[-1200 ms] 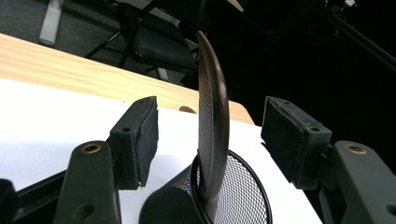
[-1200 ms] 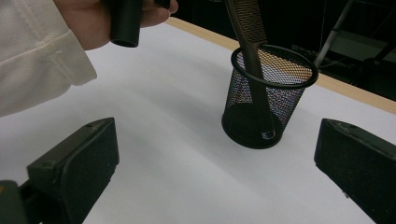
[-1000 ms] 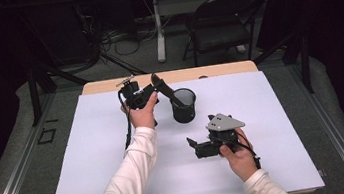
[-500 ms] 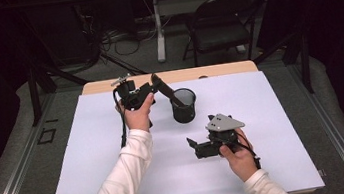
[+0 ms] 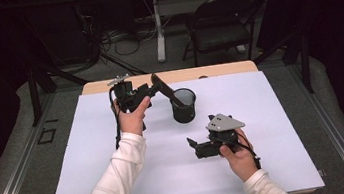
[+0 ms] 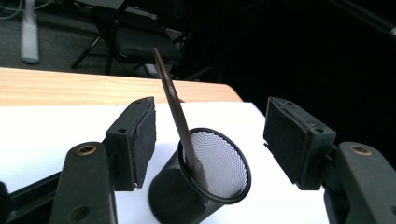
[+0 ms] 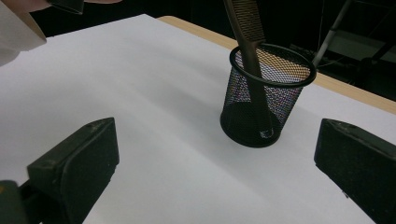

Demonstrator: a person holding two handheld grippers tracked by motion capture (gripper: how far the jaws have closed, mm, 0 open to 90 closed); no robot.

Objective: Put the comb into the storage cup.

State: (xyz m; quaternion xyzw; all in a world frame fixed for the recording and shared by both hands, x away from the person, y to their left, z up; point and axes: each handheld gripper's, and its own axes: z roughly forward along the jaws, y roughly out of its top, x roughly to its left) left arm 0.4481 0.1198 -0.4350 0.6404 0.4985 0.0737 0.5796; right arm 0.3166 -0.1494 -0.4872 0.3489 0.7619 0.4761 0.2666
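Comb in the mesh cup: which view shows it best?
Right gripper view: the comb shows its teeth and its lower end through the mesh cup. Left gripper view catches it edge-on, a thin blade leaning on the rim. High view gives only a small dark sliver.

The bench (image 5: 121, 184) has a pale wooden top, covered almost fully by a white sheet (image 5: 275, 129) that leaves a strip of wood bare along the far edge. One black mesh cup (image 5: 184, 106) stands upright on the sheet toward the far middle, with a dark comb (image 5: 162, 87) leaning inside it.
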